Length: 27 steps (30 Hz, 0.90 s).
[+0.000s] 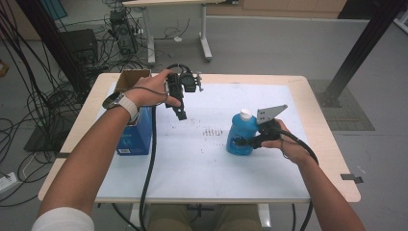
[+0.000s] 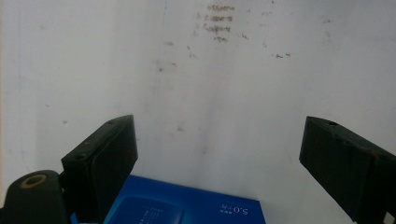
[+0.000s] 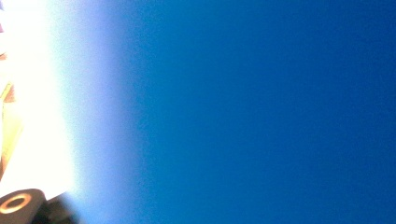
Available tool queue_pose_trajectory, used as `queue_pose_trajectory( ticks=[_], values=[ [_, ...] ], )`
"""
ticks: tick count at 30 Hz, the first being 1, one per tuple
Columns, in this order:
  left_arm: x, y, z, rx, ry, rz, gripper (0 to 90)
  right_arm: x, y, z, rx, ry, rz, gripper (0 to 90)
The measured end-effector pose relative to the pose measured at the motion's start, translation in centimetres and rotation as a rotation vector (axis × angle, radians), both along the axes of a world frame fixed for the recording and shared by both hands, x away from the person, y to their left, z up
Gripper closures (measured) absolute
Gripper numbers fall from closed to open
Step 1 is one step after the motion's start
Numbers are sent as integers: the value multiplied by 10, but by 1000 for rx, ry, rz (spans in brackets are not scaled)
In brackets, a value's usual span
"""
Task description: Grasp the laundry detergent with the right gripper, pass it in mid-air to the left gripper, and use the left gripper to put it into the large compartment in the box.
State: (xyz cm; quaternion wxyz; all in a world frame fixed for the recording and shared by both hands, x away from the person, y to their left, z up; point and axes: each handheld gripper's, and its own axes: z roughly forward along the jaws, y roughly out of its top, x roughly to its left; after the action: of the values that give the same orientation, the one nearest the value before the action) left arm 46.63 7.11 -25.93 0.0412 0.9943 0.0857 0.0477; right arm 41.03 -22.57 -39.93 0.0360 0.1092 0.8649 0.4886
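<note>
While the right hand-held gripper (image 1: 248, 141) was clamped on the blue bottle (image 1: 240, 134) to keep it upright on the worktop (image 1: 202, 163), the left hand-held gripper (image 1: 180, 113), jaws apart and empty, hung above the worktop left of the bottle, beside a blue box (image 1: 136, 137).

bottle (image 1: 240, 136): looked glossy blue plastic, white cap
box (image 1: 134, 137): was smooth blue printed card
table (image 1: 216, 163): had matt white sheet, scuffed, wood-look edge

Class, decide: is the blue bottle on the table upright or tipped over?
Upright: the blue bottle stands on the table, white cap on top.
</note>
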Motion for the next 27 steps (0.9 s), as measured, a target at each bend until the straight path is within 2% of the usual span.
queue_pose_trajectory(
  ticks=[27],
  values=[
    [-4,2,4,3,-7,4,117,1,-1,-2,21,7,-1,434]
  ],
)
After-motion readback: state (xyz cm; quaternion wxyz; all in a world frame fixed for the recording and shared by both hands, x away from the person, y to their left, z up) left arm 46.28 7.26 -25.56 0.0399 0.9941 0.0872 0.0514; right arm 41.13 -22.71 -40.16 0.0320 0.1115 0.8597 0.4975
